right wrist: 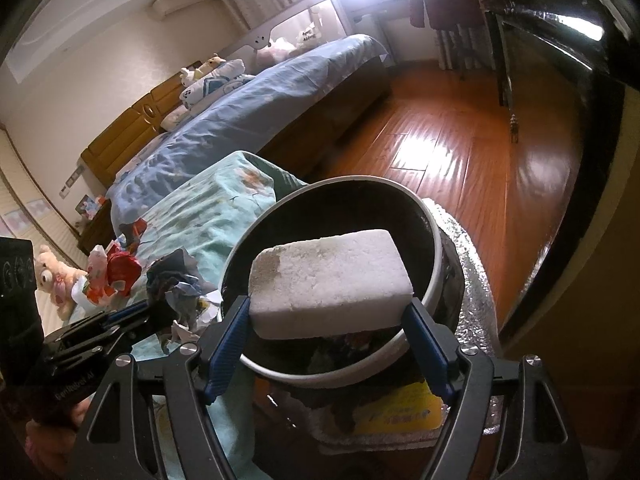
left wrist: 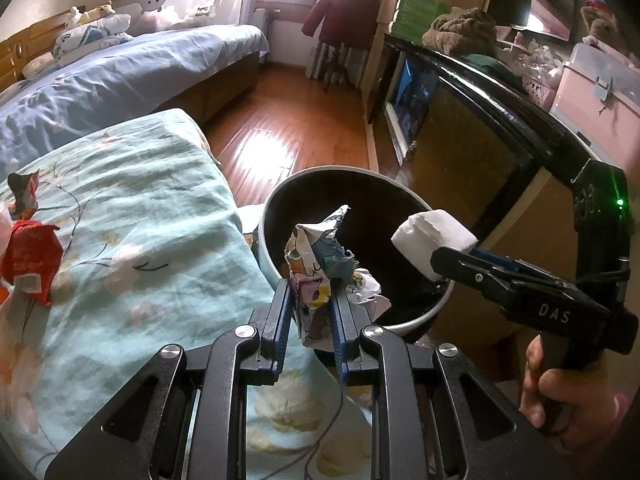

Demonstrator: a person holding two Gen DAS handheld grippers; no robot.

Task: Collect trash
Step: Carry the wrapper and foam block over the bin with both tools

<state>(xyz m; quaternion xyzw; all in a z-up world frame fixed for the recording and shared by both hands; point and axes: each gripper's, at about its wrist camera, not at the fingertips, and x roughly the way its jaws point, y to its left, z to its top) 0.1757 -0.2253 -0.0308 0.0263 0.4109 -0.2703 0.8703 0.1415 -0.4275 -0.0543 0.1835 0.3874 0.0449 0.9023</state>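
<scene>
My left gripper (left wrist: 311,292) is shut on a crumpled printed paper wad (left wrist: 316,256) and holds it over the near rim of the round trash bin (left wrist: 416,318). My right gripper (right wrist: 328,308) is shut on a white foam block (right wrist: 328,280) and holds it above the bin's (right wrist: 434,280) dark opening. In the left wrist view the right gripper (left wrist: 440,258) comes in from the right with the foam block (left wrist: 430,240). In the right wrist view the left gripper (right wrist: 160,312) holds the paper wad (right wrist: 176,284) at the bin's left. More crumpled paper (left wrist: 366,288) lies in the bin.
Red snack wrappers (left wrist: 30,256) lie on the teal floral blanket (left wrist: 140,220) left of the bin; they also show in the right wrist view (right wrist: 120,268). A blue bed (left wrist: 120,68) stands behind. A dark cabinet (left wrist: 480,128) stands to the right. A foil mat (right wrist: 476,264) lies under the bin on the wooden floor (left wrist: 288,112).
</scene>
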